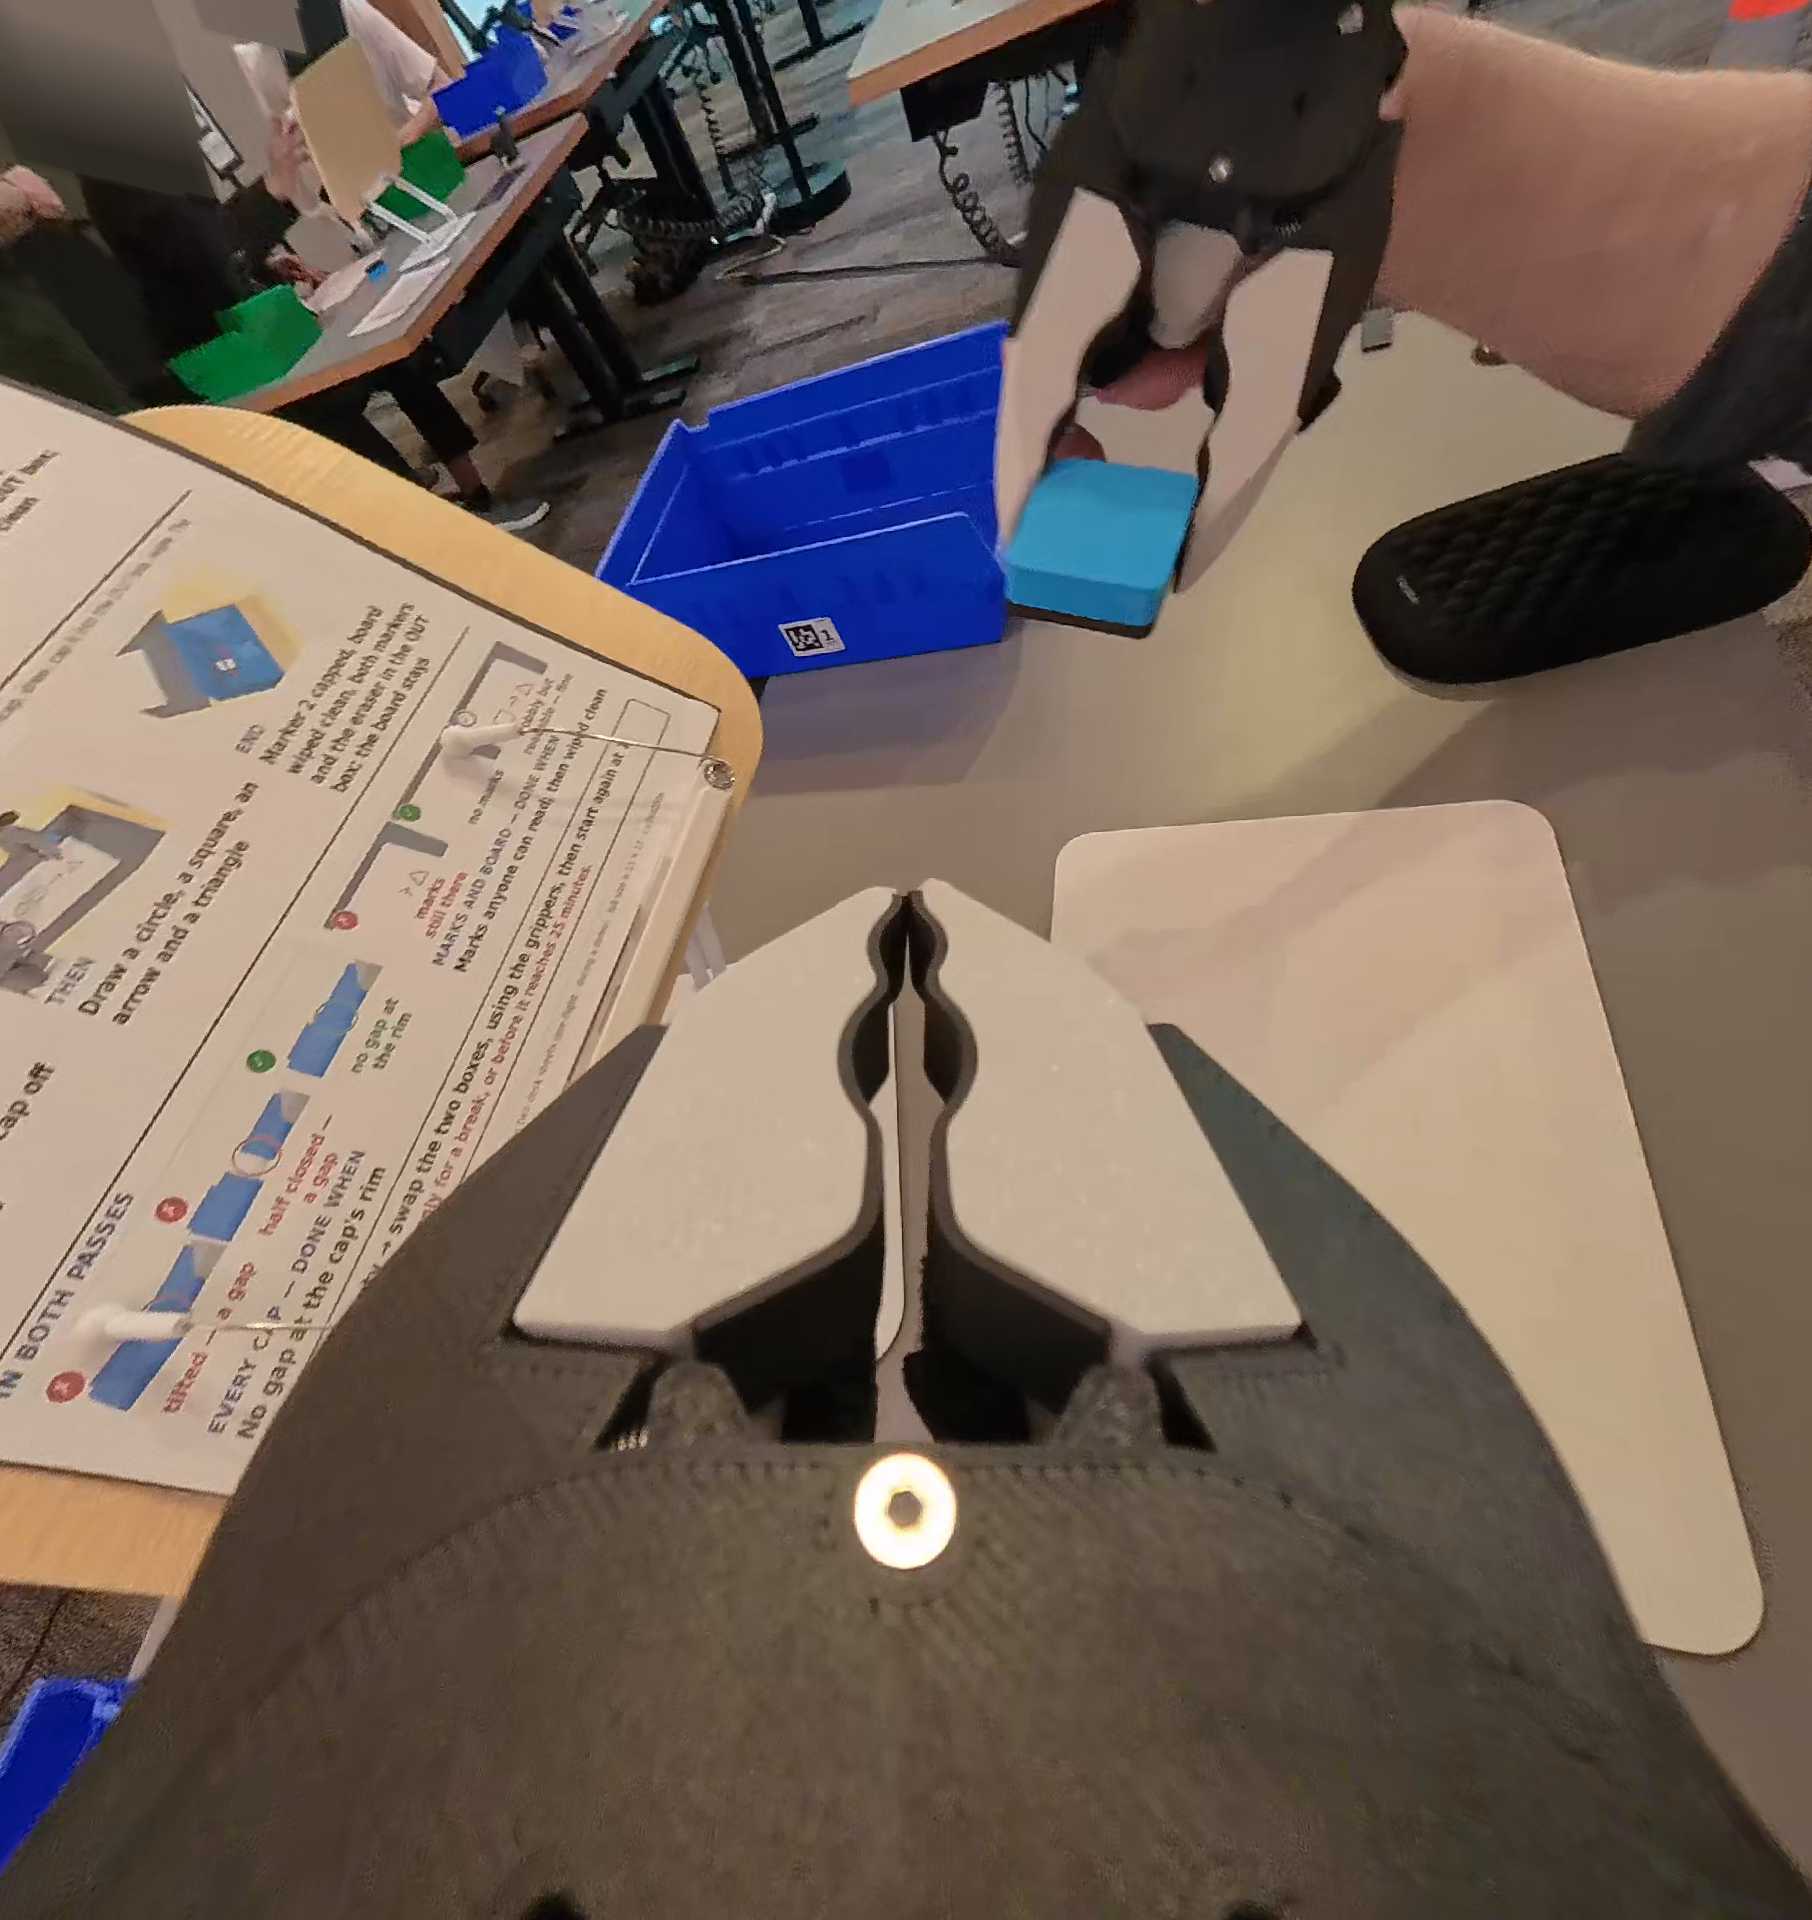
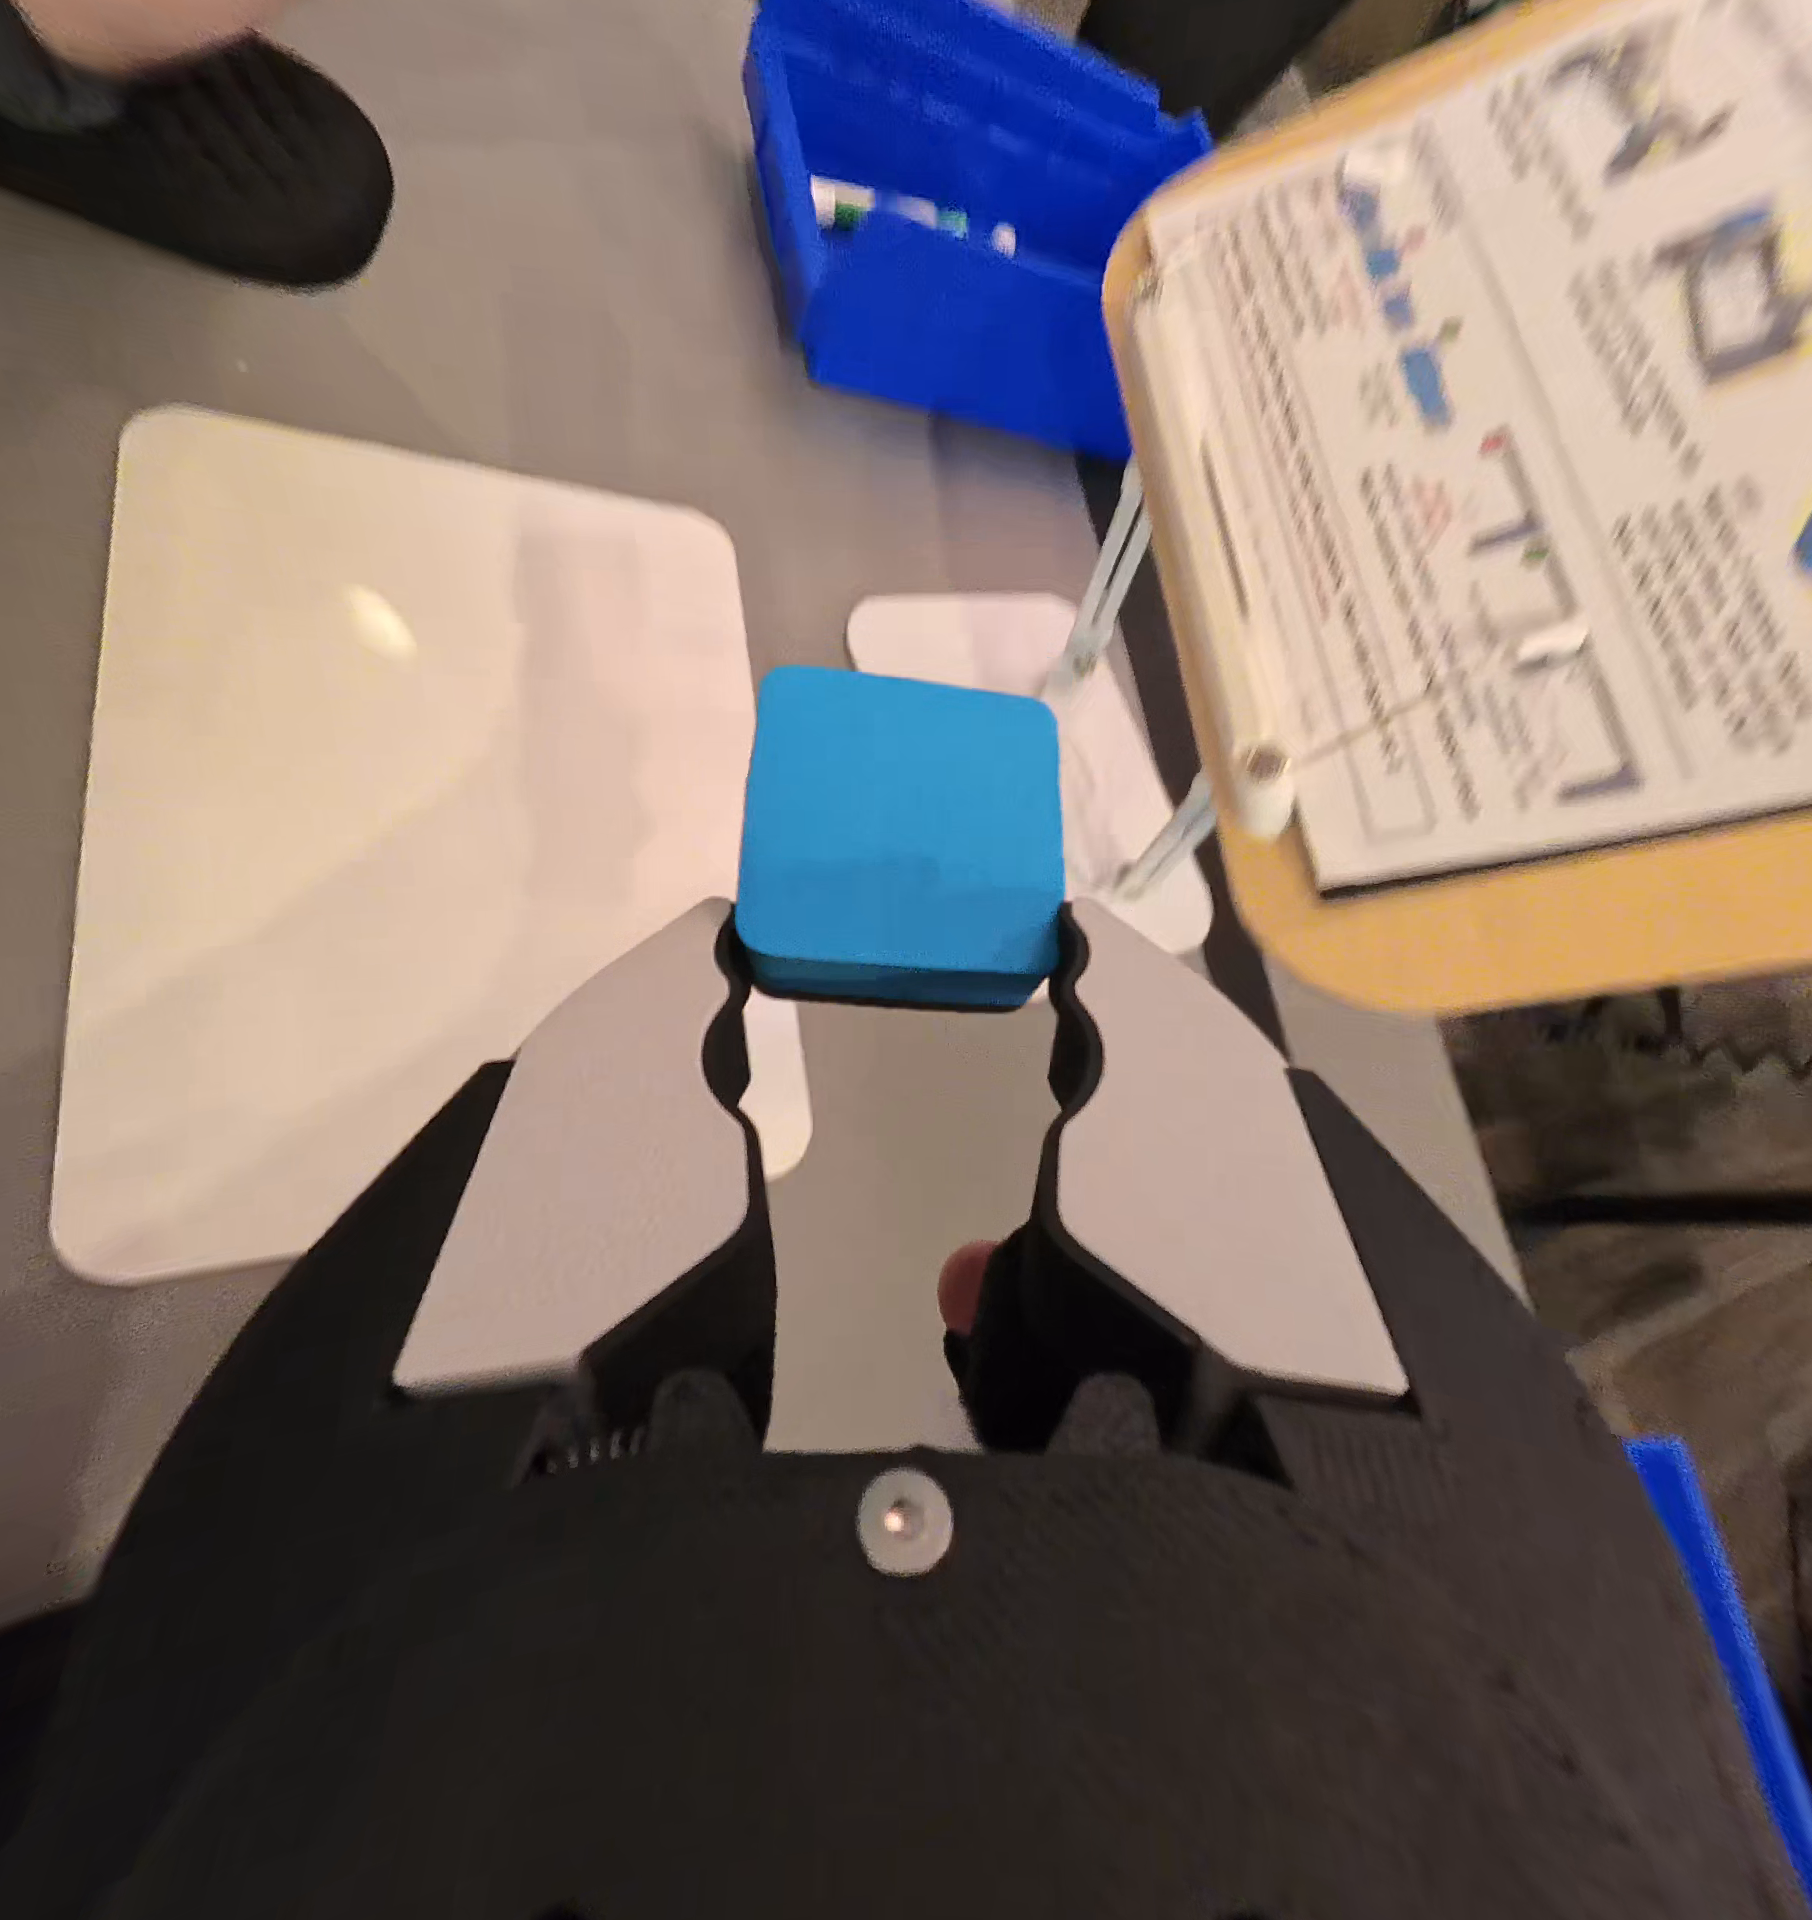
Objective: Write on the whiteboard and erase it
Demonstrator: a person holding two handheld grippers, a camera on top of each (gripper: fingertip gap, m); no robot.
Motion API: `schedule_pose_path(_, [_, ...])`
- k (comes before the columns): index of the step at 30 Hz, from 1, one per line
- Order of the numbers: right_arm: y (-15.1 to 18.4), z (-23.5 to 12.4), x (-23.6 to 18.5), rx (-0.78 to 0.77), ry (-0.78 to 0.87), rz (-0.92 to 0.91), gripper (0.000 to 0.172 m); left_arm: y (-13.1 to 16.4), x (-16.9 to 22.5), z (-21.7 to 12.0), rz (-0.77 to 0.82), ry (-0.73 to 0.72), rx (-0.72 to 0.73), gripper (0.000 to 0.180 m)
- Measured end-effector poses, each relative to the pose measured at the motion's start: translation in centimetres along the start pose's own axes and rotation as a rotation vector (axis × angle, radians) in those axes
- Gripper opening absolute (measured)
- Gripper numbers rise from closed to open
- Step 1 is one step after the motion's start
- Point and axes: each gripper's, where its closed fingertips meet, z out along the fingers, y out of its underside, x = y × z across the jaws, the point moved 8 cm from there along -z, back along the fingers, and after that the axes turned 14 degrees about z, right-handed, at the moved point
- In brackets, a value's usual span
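My right gripper [image 2: 897, 925] is shut on a light blue eraser [image 2: 897, 800] with a dark underside; both pads press its sides. In the left wrist view the right gripper [image 1: 1104, 530] holds the eraser [image 1: 1099, 545] just right of a blue bin [image 1: 829, 540]. The white whiteboard [image 2: 362, 831] lies flat on the grey table, left of the eraser, and looks free of marks. My left gripper [image 1: 907, 899] is shut with nothing between its pads. It hovers by the whiteboard's [image 1: 1401, 1143] near left corner. The blue bin [image 2: 964, 312] holds markers [image 2: 881, 213].
A tilted wooden board with an instruction sheet [image 1: 258, 883] stands left of the whiteboard; it also shows in the right wrist view [image 2: 1504, 520]. A black wrist rest [image 1: 1577, 566] lies beyond the whiteboard. A second blue bin [image 1: 29, 1787] sits at the near edge. Other desks stand behind.
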Motion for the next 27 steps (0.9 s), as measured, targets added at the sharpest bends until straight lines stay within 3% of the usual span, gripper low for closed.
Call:
schedule_pose_path(1, [1.3, -0.2, -0.1, -0.029, 0.003, 0.020, 0.057, 0.1, -0.2, -0.2, -0.007, -0.004, 0.005, 0.000])
schedule_pose_path(11, [12.2, 1.4, -1.7, -0.314, -0.079, 0.153, 0.057, 0.7, -0.7, -1.0, -0.015, -0.030, -0.027, 0.000])
schedule_pose_path(21, [16.9, 3.6, -2.6, -0.559, -0.168, 0.106, 0.057, 0.8, -0.7, -0.7, -0.015, -0.027, -0.047, 0.000])
schedule_pose_path(27, [17.3, 3.9, -2.3, -0.584, -0.170, 0.096, 0.057, 1.1, -0.8, -0.6, -0.021, -0.030, -0.057, 0.001])
